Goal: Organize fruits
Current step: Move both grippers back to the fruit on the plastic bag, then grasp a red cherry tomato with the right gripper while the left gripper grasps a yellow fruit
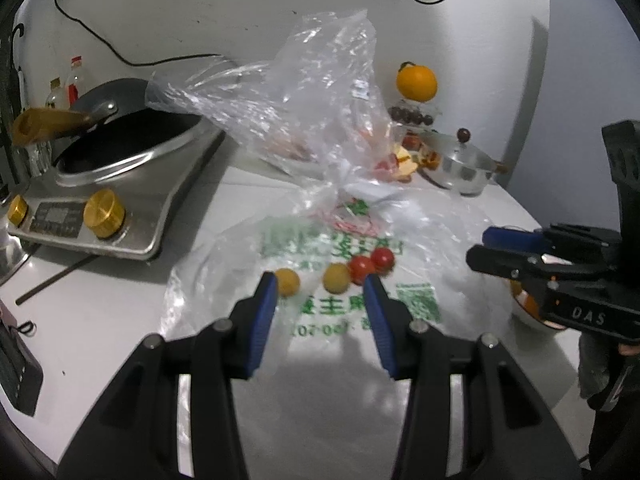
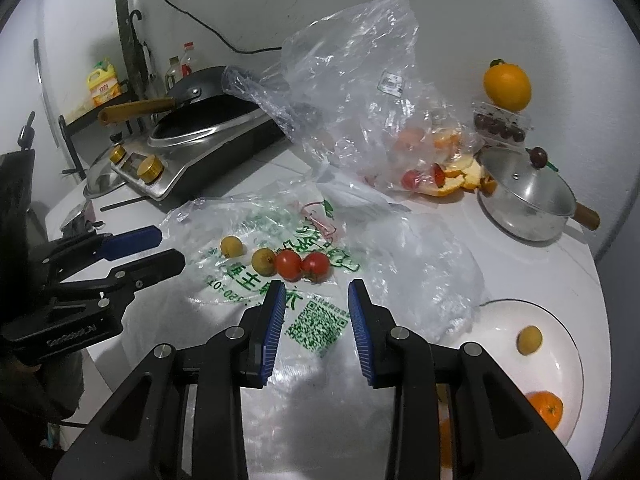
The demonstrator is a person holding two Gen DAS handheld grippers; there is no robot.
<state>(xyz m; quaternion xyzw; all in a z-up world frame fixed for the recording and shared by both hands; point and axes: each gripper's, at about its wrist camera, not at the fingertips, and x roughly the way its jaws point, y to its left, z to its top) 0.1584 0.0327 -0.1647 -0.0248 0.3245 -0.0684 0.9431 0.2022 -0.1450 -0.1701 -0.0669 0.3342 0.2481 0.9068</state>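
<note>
Two red tomatoes [image 2: 302, 265] and two small yellow fruits [image 2: 263, 261] lie on a flat printed plastic bag [image 2: 320, 320]. They also show in the left wrist view, tomatoes [image 1: 370, 264] and yellow fruits [image 1: 336, 278]. My left gripper [image 1: 320, 284] is open and empty, just before the fruits. My right gripper [image 2: 316, 292] is open and empty, just short of the tomatoes. A white plate [image 2: 560, 328] at the right holds a yellow fruit [image 2: 529, 340] and an orange [image 2: 546, 408].
A crumpled clear bag [image 2: 360, 92] with fruit scraps stands behind. A wok on an induction cooker [image 2: 192, 136] is at the back left. A lidded steel pot [image 2: 528, 196], a box of dark fruits [image 2: 500, 126] and an orange on top [image 2: 507, 86] are at the back right.
</note>
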